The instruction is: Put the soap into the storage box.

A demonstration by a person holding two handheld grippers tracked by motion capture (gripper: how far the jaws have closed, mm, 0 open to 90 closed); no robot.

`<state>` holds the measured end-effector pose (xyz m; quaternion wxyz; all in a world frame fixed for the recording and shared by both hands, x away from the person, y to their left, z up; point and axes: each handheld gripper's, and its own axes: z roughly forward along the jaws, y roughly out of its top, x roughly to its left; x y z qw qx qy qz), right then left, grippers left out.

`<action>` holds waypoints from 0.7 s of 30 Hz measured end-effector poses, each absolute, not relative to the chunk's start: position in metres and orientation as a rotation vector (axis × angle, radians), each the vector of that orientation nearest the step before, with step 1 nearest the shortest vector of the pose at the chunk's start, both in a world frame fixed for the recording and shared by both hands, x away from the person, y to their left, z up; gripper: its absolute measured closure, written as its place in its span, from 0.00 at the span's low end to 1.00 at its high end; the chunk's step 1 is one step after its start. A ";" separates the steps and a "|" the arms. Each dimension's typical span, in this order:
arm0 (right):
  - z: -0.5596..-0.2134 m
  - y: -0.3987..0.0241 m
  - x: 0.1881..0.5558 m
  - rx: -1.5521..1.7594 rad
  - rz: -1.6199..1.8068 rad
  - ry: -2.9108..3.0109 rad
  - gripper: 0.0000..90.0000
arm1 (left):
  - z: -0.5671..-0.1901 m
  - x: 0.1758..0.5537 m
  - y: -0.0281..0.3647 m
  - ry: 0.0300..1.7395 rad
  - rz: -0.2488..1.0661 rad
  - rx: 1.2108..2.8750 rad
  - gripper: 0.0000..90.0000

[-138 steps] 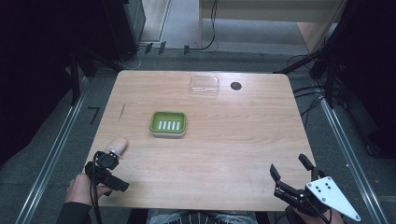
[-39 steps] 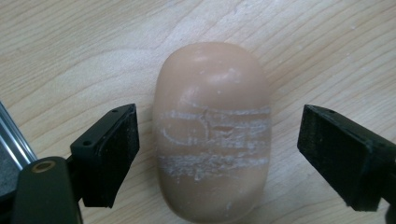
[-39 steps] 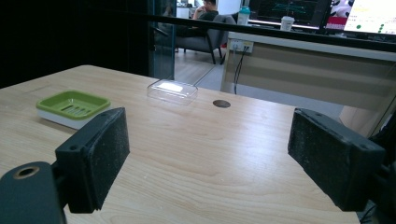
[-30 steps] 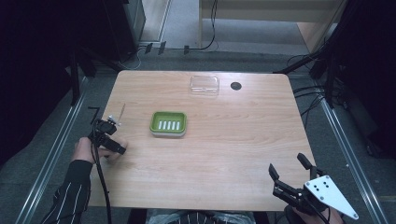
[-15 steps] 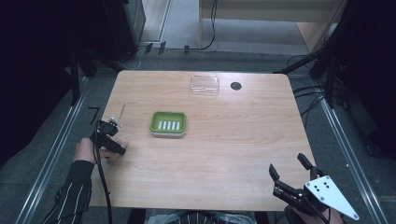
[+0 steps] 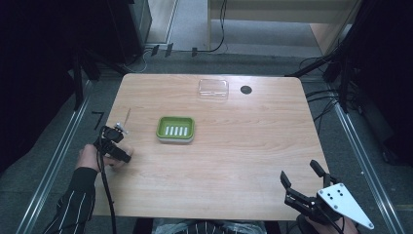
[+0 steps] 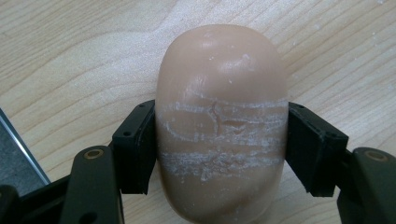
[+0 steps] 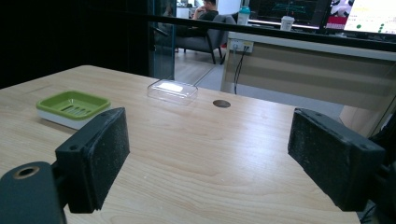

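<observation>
We find the left gripper (image 7: 219, 154) just closed on the soap (image 7: 222, 121); the right gripper (image 8: 219, 163) stands wide, empty, above the table (image 8: 196, 154).

The right gripper (image 8: 208, 161) holds its two black jaws wide apart, with nothing between them but bare wood of the table (image 8: 196, 154). On the left, partway across the tabletop, sits a green soap dish (image 8: 73, 108) with slots in its floor. Farther off, near the far edge, lies a clear plastic lid (image 8: 173, 91), and just to its right is a small dark round hole (image 8: 221, 103). Beyond the table stands a pale counter (image 8: 303, 65) with a wall socket (image 8: 242, 45).
</observation>
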<state>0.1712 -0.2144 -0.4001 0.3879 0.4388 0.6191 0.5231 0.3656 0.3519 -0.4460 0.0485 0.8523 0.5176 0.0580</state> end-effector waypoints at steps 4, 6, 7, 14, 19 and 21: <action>-0.400 -0.215 0.171 1.111 1.333 1.574 0.15 | -0.444 0.363 0.350 1.563 0.195 2.603 0.37; -0.400 -0.215 0.171 1.115 1.332 1.572 0.15 | -0.441 0.363 0.349 1.556 0.187 2.602 0.37; -0.400 -0.214 0.171 1.114 1.333 1.574 0.15 | -0.440 0.362 0.348 1.545 0.200 2.599 0.37; -0.400 -0.215 0.170 1.112 1.332 1.572 0.15 | -0.435 0.361 0.342 1.502 0.199 2.625 0.37; -0.400 -0.215 0.171 1.112 1.331 1.573 0.15 | -0.432 0.362 0.339 1.478 0.188 2.637 0.37; -0.400 -0.215 0.171 1.110 1.331 1.574 0.15 | -0.431 0.362 0.338 1.471 0.190 2.637 0.37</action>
